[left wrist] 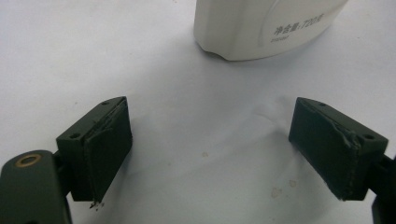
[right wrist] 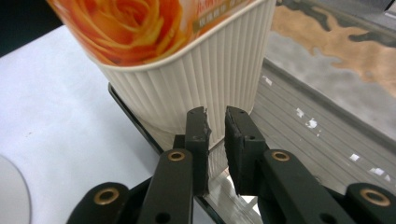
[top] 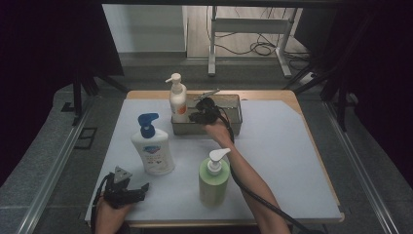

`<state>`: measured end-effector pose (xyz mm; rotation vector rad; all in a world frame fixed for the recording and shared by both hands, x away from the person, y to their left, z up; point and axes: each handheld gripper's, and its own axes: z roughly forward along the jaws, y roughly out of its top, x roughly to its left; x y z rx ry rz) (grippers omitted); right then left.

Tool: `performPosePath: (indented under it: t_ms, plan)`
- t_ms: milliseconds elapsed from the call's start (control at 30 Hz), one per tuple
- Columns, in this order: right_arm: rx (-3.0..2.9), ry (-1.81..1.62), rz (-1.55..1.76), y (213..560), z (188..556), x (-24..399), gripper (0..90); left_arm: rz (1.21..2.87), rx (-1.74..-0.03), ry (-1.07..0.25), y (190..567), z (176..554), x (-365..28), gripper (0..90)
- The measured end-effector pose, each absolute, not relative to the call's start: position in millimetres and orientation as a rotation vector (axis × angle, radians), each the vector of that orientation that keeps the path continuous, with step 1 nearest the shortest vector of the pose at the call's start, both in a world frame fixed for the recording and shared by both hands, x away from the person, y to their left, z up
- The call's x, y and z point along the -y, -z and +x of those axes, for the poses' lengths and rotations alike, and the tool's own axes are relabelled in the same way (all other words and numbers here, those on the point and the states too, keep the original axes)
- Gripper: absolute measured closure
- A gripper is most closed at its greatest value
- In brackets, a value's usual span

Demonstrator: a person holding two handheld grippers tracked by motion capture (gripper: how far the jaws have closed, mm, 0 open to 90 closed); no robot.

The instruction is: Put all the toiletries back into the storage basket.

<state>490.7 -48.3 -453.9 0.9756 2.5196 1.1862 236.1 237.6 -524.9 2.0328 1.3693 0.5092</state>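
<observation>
Bottle (top: 178, 100) with orange label is seen upright at the left end of the metal tray (top: 234, 109). Right gripper (right wrist: 215, 122) jaws are parted narrowly just beside its ribbed base, nothing clamped. Left gripper (left wrist: 210, 154) is held wide open. Rigid, smooth plastic is judged slippery; the ribbed base is advised.

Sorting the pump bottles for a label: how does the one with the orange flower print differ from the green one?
The flower-print bottle is cream-white and slim, while the green bottle is pale green and stouter. The flower-print bottle stands in the metal tray at the far side; the green bottle stands on the white table sheet near the person. Both are upright with white pump heads.
</observation>
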Motion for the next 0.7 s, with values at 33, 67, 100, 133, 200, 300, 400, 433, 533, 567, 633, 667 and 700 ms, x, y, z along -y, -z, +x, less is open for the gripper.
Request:
performPosePath:
  t_ms: [33, 67, 100, 133, 200, 300, 400, 433, 533, 567, 633, 667, 700]
  plan:
    - [-2.514, -1.191, 0.971, 452.1, 489.7, 50.4, 77.5, 2.033, -1.369, -0.509, 524.9, 236.1, -237.6, 12.8]
    - [-2.512, -1.196, 0.971, 449.8, 488.0, 53.3, 76.0, 2.033, -1.369, -0.509, 524.9, 236.1, -237.6, 12.8]
    - [-2.508, -1.196, 0.965, 448.2, 486.6, 55.6, 75.0, 2.033, -1.369, -0.509, 524.9, 236.1, -237.6, 12.8]
    - [-2.506, -1.200, 0.961, 446.7, 485.1, 58.2, 74.1, 2.033, -1.369, -0.509, 525.0, 236.1, -237.6, 12.8]
    - [-2.505, -1.206, 0.955, 443.9, 482.0, 63.5, 71.1, 2.033, -1.369, -0.509, 525.0, 236.1, -237.6, 12.8]
    - [-2.504, -1.223, 0.957, 440.0, 478.1, 70.8, 65.2, 2.032, -1.369, -0.510, 525.0, 236.1, -237.6, 12.8]
    - [-2.516, -1.235, 0.953, 436.6, 473.7, 77.3, 58.5, 2.032, -1.369, -0.509, 525.0, 236.0, -237.6, 12.8]
    - [-2.521, -1.235, 0.949, 435.5, 471.7, 78.7, 56.8, 2.031, -1.369, -0.511, 525.2, 236.0, -237.6, 12.8]
    - [-2.524, -1.242, 0.925, 431.3, 461.7, 84.1, 47.7, 2.030, -1.368, -0.511, 525.2, 236.0, -237.6, 12.8]
    - [-2.524, -1.242, 0.925, 431.3, 461.7, 84.1, 47.7, 2.030, -1.369, -0.511, 525.2, 236.0, -237.6, 12.8]
    - [-2.522, -1.245, 0.909, 429.6, 456.3, 86.2, 43.8, 2.030, -1.369, -0.511, 525.2, 236.0, -237.6, 12.8]
    - [-2.522, -1.247, 0.905, 428.9, 454.2, 87.0, 42.0, 2.030, -1.369, -0.511, 525.2, 235.9, -237.6, 12.8]
    - [-2.524, -1.249, 0.894, 428.3, 451.7, 88.3, 39.9, 2.030, -1.369, -0.511, 525.2, 236.0, -237.6, 12.9]
